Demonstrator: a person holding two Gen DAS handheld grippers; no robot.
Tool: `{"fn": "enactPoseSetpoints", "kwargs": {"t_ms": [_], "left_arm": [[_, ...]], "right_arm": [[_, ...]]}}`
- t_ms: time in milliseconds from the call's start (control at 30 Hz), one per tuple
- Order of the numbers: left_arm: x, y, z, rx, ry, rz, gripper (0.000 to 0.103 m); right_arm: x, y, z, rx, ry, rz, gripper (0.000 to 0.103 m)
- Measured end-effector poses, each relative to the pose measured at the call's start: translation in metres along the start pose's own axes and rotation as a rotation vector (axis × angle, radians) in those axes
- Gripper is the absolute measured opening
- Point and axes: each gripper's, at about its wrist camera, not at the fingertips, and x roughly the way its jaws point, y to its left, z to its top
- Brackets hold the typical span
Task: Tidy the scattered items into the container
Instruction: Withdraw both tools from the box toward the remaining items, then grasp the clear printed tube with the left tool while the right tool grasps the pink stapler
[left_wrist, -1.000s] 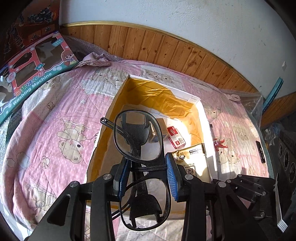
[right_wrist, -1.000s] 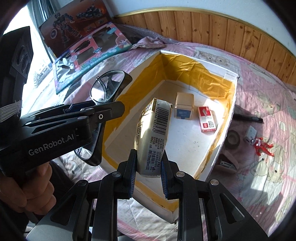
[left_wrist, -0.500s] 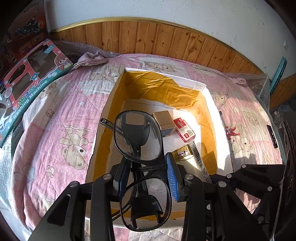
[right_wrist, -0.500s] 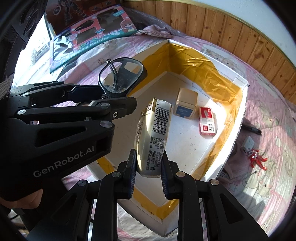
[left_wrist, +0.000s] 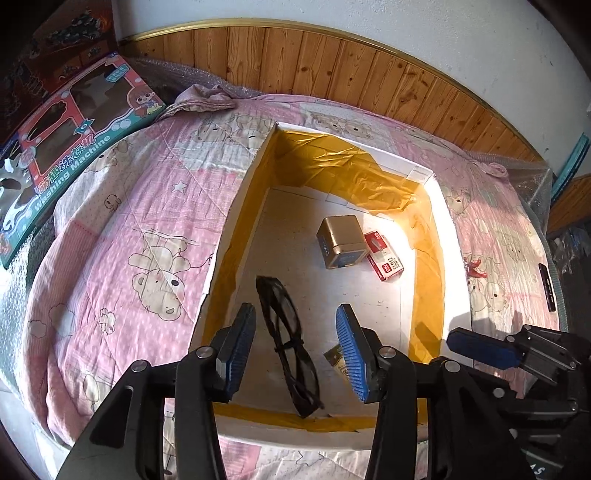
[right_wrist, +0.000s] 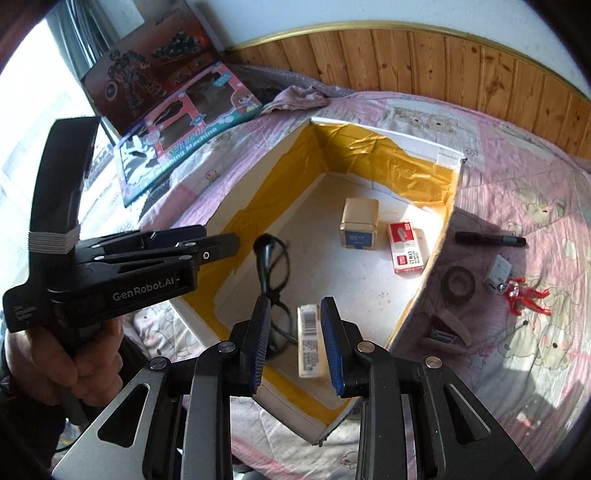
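The container is a white box lined with yellow tape on a pink bear quilt. Black glasses lie on its floor, and my left gripper hangs open above them, touching nothing. A cream barcoded packet lies flat at the box's near end below my open right gripper. Only a corner of the packet shows in the left wrist view. A gold tin and a red staple box rest farther in.
Right of the box on the quilt lie a black marker, a tape roll, a small white item, a red toy figure and a stapler. Toy boxes stand at the left by the wood-panelled wall. A hand holds the left gripper.
Both grippers have opened. The glasses dropped from the left one and the packet from the right one, and both now lie on the box floor.
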Motion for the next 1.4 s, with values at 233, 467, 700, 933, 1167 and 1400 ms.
{"fn": "enactPoseSetpoints", "kwargs": {"t_ms": [233,467,700,933,1167,1400], "left_arm": [[-0.035,-0.029,-0.012,0.040,-0.054,-0.042,0.047],[-0.053,-0.098,-0.041,0.142,-0.051,-0.190,0.047],[-0.043,-0.151,-0.063,0.203,-0.001,-0.254,0.047],[-0.035,-0.176,-0.087,0.212,0.057,-0.287,0.047],[-0.027,-0.189,-0.093,0.180,0.081,-0.302,0.047],[-0.022,-0.191,-0.093,0.170,0.090,-0.282,0.047]], "right_arm": [[-0.066,-0.047,-0.020,0.090,-0.139,-0.003,0.030],[-0.076,-0.114,-0.063,0.260,-0.101,-0.065,0.030],[-0.042,-0.134,-0.085,0.251,-0.011,-0.069,0.032],[-0.004,-0.155,-0.067,0.113,0.070,-0.075,0.033],[0.059,-0.169,-0.044,0.010,0.107,-0.009,0.039],[0.067,-0.152,-0.064,-0.148,0.143,0.054,0.031]]}}
